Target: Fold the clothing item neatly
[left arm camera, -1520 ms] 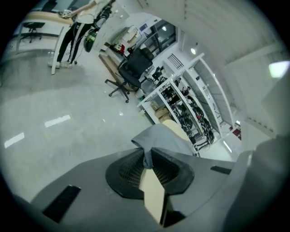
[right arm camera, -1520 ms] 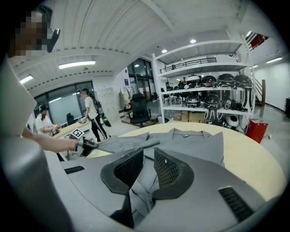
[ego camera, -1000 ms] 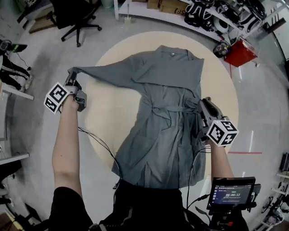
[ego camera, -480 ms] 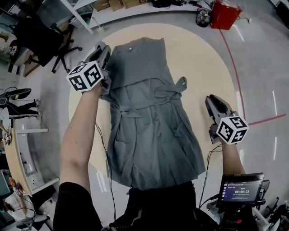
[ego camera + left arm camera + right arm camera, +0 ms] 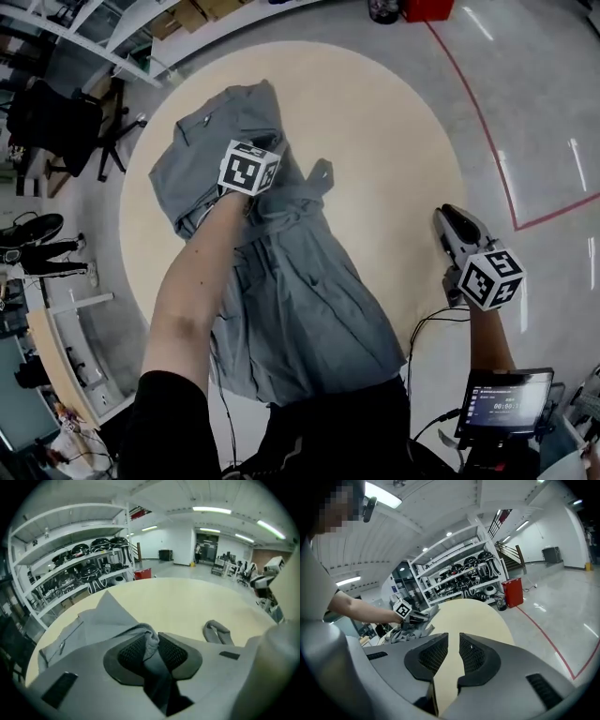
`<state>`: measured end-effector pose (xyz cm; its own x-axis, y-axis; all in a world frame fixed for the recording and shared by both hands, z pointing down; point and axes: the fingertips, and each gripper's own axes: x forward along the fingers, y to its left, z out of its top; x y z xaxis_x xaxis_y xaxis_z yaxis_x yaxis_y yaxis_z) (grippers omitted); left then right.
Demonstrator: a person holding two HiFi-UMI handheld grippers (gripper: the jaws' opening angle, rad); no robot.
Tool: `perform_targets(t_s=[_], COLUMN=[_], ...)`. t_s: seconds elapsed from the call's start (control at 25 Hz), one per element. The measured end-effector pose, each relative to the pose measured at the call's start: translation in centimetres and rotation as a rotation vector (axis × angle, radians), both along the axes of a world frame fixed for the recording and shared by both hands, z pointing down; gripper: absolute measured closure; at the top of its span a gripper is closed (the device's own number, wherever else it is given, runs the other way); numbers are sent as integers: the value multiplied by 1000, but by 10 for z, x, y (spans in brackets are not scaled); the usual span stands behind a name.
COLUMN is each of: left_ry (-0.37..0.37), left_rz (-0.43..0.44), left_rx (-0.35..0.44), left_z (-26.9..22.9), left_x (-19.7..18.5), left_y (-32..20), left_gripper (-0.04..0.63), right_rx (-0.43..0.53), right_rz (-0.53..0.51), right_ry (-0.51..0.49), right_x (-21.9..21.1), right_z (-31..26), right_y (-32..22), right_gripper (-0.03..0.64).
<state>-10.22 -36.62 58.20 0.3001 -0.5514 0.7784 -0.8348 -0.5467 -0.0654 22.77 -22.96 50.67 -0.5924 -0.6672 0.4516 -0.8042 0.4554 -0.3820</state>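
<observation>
A grey robe-like garment point(image 5: 300, 281) lies lengthwise on the round beige table point(image 5: 394, 141), its top part bunched and folded over. My left gripper point(image 5: 251, 167) hovers over that upper part. In the left gripper view a fold of the grey fabric point(image 5: 151, 641) sits pinched between its pads while the jaws are opening. A belt loop point(image 5: 319, 173) pokes out to the right of it. My right gripper point(image 5: 452, 217) hangs off the table's right edge, away from the cloth. Its jaws point(image 5: 453, 651) stand slightly apart with nothing in them.
A red line point(image 5: 487, 141) runs across the grey floor on the right. A black office chair point(image 5: 56, 122) and shelving stand at the far left. A small screen point(image 5: 502, 403) sits at the lower right, with cables trailing from both grippers.
My left gripper has carried the sleeve from the far left across onto the garment's upper middle. The right gripper has left the garment's right side and moved out past the table edge.
</observation>
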Motion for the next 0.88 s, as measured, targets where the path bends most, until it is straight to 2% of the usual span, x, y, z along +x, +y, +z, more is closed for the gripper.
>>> perform_targets(t_s=[0.12,0.16,0.2,0.28,0.36,0.4,0.52,0.64,0.72,0.88], left_ry=[-127,-151,-131,8,121,131,77,59,40,93], left_rz=[163,214,233,189,133,120,83,13,-9,-57], left_rx=[-34,-52,-71,-105,-121,-122,-110,-130,-120,-56], left_z=[-1,-3,-7,-23,-38,-42,-42,-34,-25,-30], left_x=[8,10,13,16,9,-1,-39,-66,-69,-55], left_y=[1,1,-2,-7,-8,-6,-6,-10,-17,-44], left_gripper=[529,513,490,440,434,433,433,434,434,434], right_rx=[-2,-4,-7,-12,-16,-18,-21,-20,-20,-28], right_rz=[4,9,15,30,44,49,59,64,62,68], right_ry=[-15,-18,-20,-23,-25,-24,-25,-22,-11,-5], right_x=[-2,-1,1,6,10,12,15,15,16,17], right_z=[2,3,3,5,7,7,6,3,2,4], right_y=[6,6,7,7,9,9,9,7,7,8], right_gripper=[543,541,542,541,541,541,541,541,541,541])
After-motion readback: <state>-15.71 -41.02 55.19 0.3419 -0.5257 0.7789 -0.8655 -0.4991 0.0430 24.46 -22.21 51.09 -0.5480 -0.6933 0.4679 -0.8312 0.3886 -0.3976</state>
